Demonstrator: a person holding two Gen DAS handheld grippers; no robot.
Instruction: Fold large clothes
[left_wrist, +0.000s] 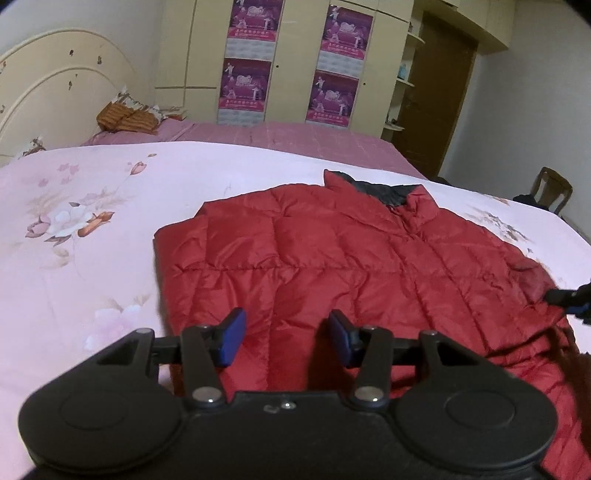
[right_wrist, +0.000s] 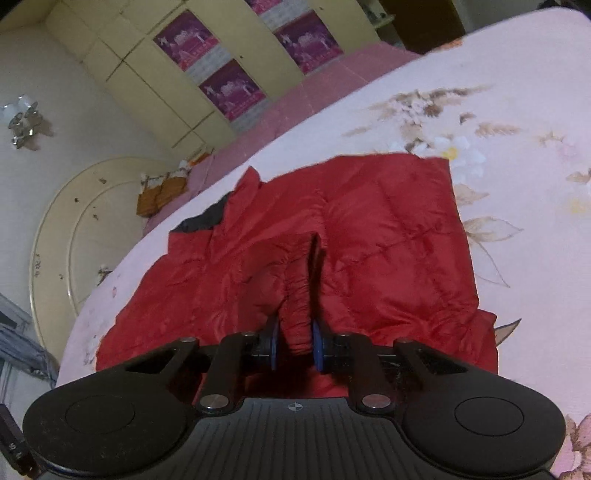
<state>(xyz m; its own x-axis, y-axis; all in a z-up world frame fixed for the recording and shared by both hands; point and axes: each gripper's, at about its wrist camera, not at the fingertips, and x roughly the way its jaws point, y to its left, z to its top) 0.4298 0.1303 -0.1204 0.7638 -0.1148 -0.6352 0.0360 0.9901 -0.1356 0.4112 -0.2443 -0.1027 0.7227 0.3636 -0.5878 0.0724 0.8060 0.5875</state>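
A red quilted puffer jacket (left_wrist: 332, 254) lies flat on a pink floral bedspread (left_wrist: 74, 229), its dark-lined collar (left_wrist: 384, 192) toward the far side. My left gripper (left_wrist: 286, 338) hovers over the jacket's near part, open, blue pads apart with nothing between them. In the right wrist view the same jacket (right_wrist: 388, 236) fills the middle, and my right gripper (right_wrist: 295, 341) is shut on a bunched ridge of red fabric (right_wrist: 295, 295) at its near edge. The tip of the right gripper (left_wrist: 570, 297) shows at the jacket's right side in the left wrist view.
A cream headboard (left_wrist: 48, 85) stands at the left, with a woven brown pillow (left_wrist: 125, 118) below it. Cream wardrobes with purple posters (left_wrist: 243, 85) line the far wall. A wooden chair (left_wrist: 552, 188) and a brown door (left_wrist: 439, 88) are at the right.
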